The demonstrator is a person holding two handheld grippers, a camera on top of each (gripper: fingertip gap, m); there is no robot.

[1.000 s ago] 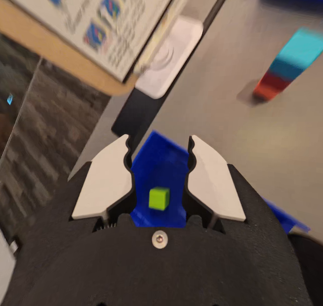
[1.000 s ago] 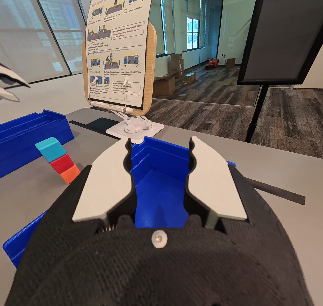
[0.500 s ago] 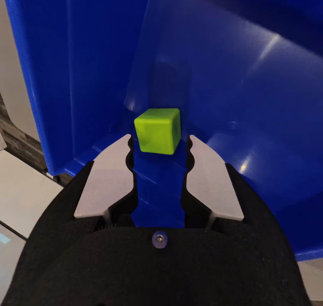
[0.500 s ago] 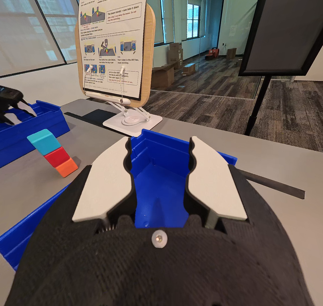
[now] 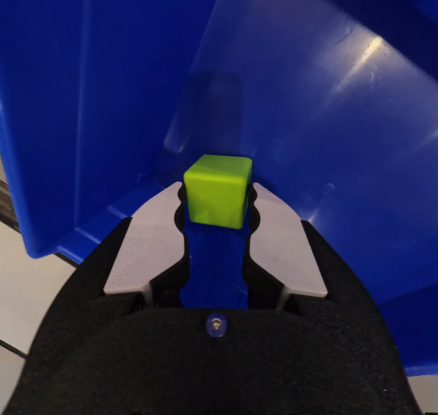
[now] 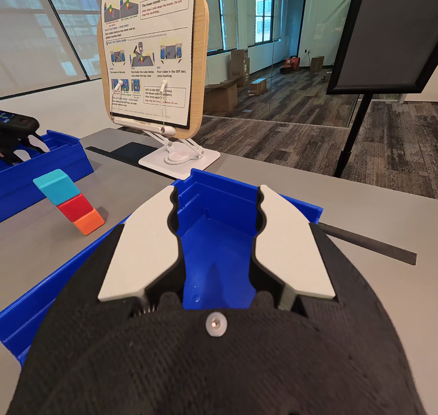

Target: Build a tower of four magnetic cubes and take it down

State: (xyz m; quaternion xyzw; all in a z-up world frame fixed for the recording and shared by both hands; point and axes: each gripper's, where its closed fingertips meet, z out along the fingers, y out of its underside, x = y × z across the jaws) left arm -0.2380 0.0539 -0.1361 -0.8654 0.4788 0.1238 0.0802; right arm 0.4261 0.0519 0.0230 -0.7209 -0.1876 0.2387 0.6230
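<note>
Item: left gripper (image 5: 216, 185), angled down into a blue bin (image 5: 118, 95), near an inner corner. Fingers spread; a lime-green cube (image 5: 216, 191) sat between the fingertips, the pads just beside its two side faces. Whether either pad touched could not be told; no squeeze was evident. The cube rested on the bin floor, close ahead of the gripper's palm, with the bin walls rising just beyond it.

Item: right gripper (image 6: 216, 190), held level and idle above a second blue bin (image 6: 225, 202), fingers spread, nothing between them. Ahead and to its left, on the grey table (image 6: 355, 202), stood a three-cube stack: teal cube (image 6: 58, 185) on red cube (image 6: 75, 208) on orange cube (image 6: 90, 222). Its lean in this view was probably lens distortion. Farther left, the left gripper showed dipped into the other bin. Beyond the right gripper's fingertips: an instruction sheet on a stand (image 6: 151, 55).

Step in hand, as judged: taking up the fourth cube for the tower.

Handling notes, as judged: close squarely on opposite flat faces, centred in the pads, not on an edge. The corner left little room, so lift straight up before swinging clear. Near the stack, expect the magnet to snap the cube across; lower it aligned over the teal cube.
</note>
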